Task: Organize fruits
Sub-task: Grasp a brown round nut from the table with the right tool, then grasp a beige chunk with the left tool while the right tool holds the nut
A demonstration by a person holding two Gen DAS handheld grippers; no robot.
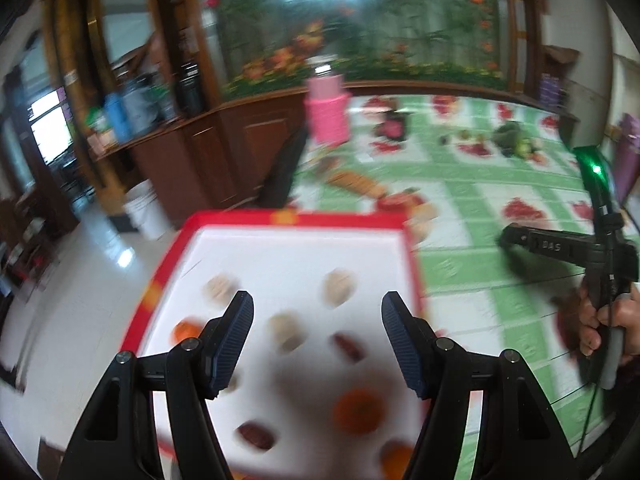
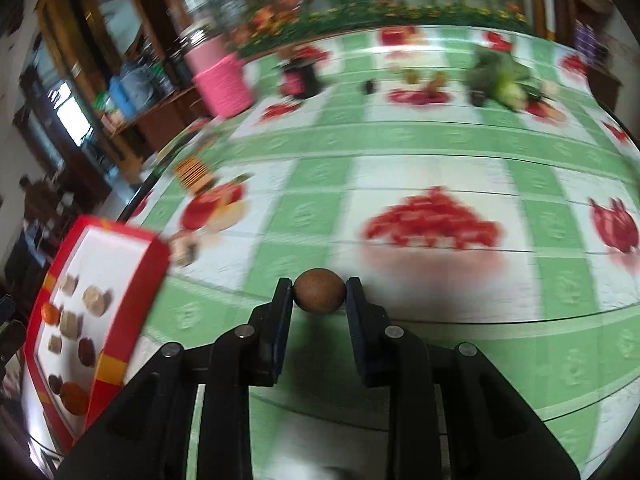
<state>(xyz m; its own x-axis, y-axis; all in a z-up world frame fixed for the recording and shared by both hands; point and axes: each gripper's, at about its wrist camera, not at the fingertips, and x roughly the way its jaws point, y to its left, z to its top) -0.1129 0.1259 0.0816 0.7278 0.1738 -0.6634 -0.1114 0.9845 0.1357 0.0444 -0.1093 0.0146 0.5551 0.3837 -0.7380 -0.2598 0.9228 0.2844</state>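
- left wrist view: my left gripper (image 1: 318, 334) hangs over the red-rimmed tray (image 1: 288, 218) with its jaws spread wide and nothing between them.
- under it the tray's white floor carries blurred pieces: pale ones toward the far edge, a dark one (image 1: 347, 346) mid-tray, an orange fruit (image 1: 358, 410) toward the near edge.
- the tray seems to overhang the table's left edge, with floor showing beside it; i judge a careless push could tip it off.
- at the right edge of this view a hand (image 1: 612, 320) holds the other tool's handle above the green checked tablecloth (image 1: 480, 272).
- right wrist view: my right gripper (image 2: 319, 296) is clamped on a small brown round fruit (image 2: 319, 295), pinched at its sides just above the cloth near the table's near edge.
- the tray (image 2: 132, 280) sits well apart to the left, at the near-left corner.
- the fruit is smooth and round and held only at the pad tips, so i reckon it could squirt out on a fast swing toward the tray.
- more produce (image 2: 504, 80) lies along the table's far edge, too blurred to name.
- the tray is crowded, so i judge a drop could knock its neighbours.
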